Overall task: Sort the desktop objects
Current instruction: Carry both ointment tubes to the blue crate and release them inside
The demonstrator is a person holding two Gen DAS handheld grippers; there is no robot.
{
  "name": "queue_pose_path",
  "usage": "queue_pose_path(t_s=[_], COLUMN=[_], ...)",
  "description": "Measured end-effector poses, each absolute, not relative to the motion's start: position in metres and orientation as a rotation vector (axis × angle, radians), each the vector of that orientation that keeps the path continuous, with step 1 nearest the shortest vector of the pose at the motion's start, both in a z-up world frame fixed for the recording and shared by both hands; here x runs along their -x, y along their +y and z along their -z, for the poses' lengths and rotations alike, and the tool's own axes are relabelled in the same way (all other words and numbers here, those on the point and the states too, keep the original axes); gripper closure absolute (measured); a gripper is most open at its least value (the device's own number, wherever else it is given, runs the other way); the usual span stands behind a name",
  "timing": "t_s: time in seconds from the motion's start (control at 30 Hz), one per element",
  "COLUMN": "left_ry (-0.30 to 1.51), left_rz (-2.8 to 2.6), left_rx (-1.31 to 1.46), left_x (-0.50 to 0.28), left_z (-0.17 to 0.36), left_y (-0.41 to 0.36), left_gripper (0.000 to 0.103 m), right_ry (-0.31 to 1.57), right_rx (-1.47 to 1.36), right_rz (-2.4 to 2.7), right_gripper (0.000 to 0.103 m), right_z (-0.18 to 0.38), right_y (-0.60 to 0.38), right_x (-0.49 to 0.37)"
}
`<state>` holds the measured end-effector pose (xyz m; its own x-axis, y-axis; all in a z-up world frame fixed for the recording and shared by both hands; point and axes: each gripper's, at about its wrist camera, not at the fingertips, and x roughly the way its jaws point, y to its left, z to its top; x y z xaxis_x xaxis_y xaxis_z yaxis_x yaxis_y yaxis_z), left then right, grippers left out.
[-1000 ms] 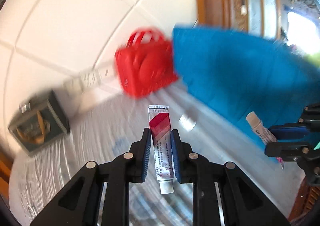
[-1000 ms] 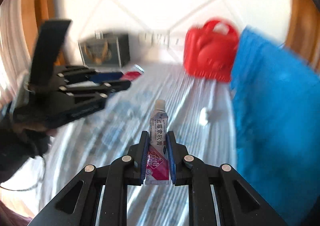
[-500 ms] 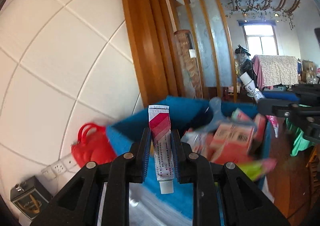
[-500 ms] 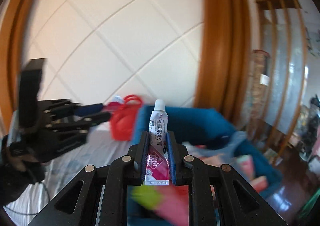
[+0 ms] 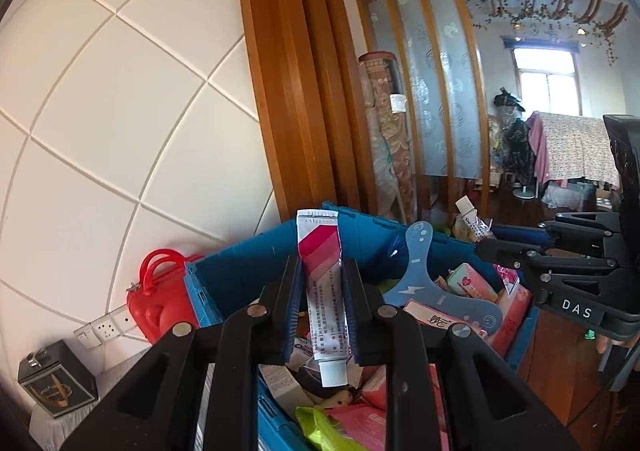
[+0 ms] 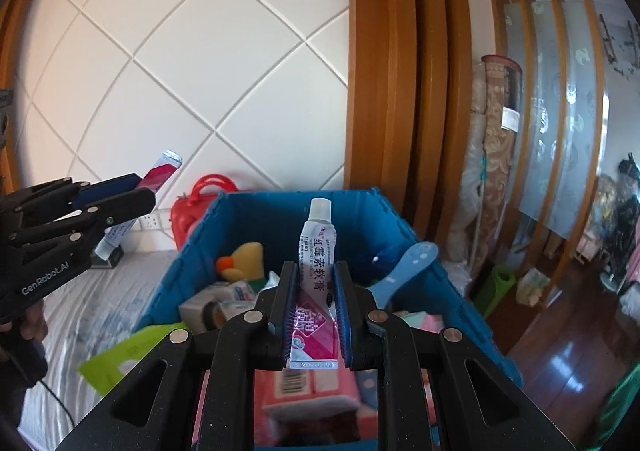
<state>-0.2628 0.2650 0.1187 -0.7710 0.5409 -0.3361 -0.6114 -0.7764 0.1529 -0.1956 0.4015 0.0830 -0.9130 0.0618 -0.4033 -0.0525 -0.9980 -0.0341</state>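
Note:
My left gripper is shut on a red-and-white ointment tube, cap towards the camera, held above the blue crate. My right gripper is shut on a pink-and-white ointment tube, cap pointing away, also above the blue crate. The crate holds several packets, boxes, a blue paddle-shaped piece and a yellow plush toy. Each gripper shows in the other's view: the right one and the left one.
A red handbag-shaped case stands left of the crate against the tiled wall. A dark box sits at the far left on the grey-covered table. A wooden pillar rises behind the crate.
Both grippers have risen from low over the table and moved right over the open crate, each still holding its tube.

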Motion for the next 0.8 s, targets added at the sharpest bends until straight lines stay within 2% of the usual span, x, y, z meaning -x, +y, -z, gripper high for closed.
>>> queue_pose_path(t_s=[0.3, 0.33, 0.37, 0.4, 0.43, 0.47, 0.5, 0.7, 0.8], left_ry=[0.383, 0.383, 0.388, 0.392, 0.384, 0.371, 0.355, 0.330, 0.325], left_rz=[-2.528, -2.539, -2.550, -2.574, -2.596, -2.620, -2.637, -2.686, -2.698], left_rx=[0.416, 0.429, 0.441, 0.451, 0.447, 0.436, 0.422, 0.421, 0.417], left_x=[0.268, 0.269, 0.271, 0.272, 0.271, 0.269, 0.267, 0.263, 0.259], left_z=[-0.110, -0.109, -0.108, -0.106, -0.105, -0.106, -0.106, -0.107, -0.106], left_y=[0.273, 0.274, 0.276, 0.277, 0.276, 0.275, 0.273, 0.264, 0.260], left_gripper=[0.082, 0.076, 0.068, 0.050, 0.033, 0.028, 0.025, 0.024, 0.024], right_ry=[0.024, 0.034, 0.062, 0.082, 0.099, 0.101, 0.097, 0.132, 0.147], right_rx=[0.667, 0.664, 0.654, 0.667, 0.688, 0.682, 0.668, 0.628, 0.621], right_rz=[-2.961, -2.954, -2.944, -2.933, -2.914, -2.911, -2.912, -2.930, -2.945], right_gripper=[0.085, 0.084, 0.074, 0.062, 0.031, 0.021, 0.021, 0.021, 0.012], right_z=[-0.066, -0.066, -0.065, -0.064, -0.063, -0.063, -0.063, -0.066, -0.065], right_y=[0.438, 0.445, 0.451, 0.457, 0.461, 0.462, 0.461, 0.463, 0.459], right_x=[0.217, 0.222, 0.223, 0.227, 0.231, 0.231, 0.229, 0.216, 0.207])
